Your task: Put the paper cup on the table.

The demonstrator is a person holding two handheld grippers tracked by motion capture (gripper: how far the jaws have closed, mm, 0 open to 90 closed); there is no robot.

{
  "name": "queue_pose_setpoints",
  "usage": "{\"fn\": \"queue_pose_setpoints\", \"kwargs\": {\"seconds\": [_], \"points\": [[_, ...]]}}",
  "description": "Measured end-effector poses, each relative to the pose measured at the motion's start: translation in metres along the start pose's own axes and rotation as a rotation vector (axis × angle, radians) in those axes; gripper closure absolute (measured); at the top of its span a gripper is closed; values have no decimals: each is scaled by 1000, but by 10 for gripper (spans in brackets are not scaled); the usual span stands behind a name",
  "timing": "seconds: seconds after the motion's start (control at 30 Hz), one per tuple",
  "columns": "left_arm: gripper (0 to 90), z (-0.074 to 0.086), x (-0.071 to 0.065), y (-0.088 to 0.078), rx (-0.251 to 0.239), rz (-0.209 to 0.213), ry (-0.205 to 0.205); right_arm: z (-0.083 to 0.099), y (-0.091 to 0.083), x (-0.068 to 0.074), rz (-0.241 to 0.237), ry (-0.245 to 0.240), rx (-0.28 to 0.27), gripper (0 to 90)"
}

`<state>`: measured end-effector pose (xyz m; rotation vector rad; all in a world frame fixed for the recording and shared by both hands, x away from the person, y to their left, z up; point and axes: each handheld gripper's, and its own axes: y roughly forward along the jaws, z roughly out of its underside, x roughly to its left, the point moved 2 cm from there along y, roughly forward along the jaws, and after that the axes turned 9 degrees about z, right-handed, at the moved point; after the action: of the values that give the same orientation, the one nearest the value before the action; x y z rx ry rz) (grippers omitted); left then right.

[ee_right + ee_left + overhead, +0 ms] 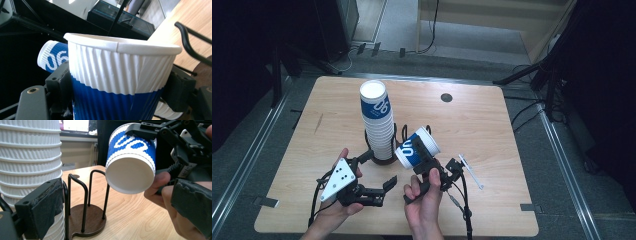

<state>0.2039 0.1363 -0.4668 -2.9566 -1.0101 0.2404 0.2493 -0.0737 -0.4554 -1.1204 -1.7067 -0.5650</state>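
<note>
A tall stack of blue and white ribbed paper cups (378,117) stands upside down in a black wire holder (384,159) at mid table. My right gripper (418,155) is shut on a single cup (426,141) of the same kind, held tilted just right of the stack. In the right gripper view that cup (117,75) sits between the pads (58,77). My left gripper (379,171) is open with nothing between its jaws, in front of the holder. In the left gripper view the cup (130,162) hangs above the holder's wooden base (87,220), beside the stack (30,157).
On the wooden table (492,130), a thin white strip (472,172) lies right of my right hand. A dark round hole (446,97) marks the far side. Black stand legs (532,75) and cables ring the table on the grey floor.
</note>
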Motion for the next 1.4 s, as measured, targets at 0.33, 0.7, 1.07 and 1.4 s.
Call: {"fn": "queue_pose_setpoints", "kwargs": {"seconds": [0.33, 0.7, 1.07, 1.4], "points": [[0, 9, 15, -15, 26, -77, -5, -12, -2, -3, 53, -123, -51, 221], [0, 29, 44, -36, 62, -201, -5, -18, -3, -4, 92, -245, -65, 221], [0, 47, 63, -48, 110, -278, 12, -25, -4, -7, 153, -391, -102, 220], [0, 61, 74, -70, 144, -346, -26, -35, -5, -9, 192, -522, -171, 218]]}}
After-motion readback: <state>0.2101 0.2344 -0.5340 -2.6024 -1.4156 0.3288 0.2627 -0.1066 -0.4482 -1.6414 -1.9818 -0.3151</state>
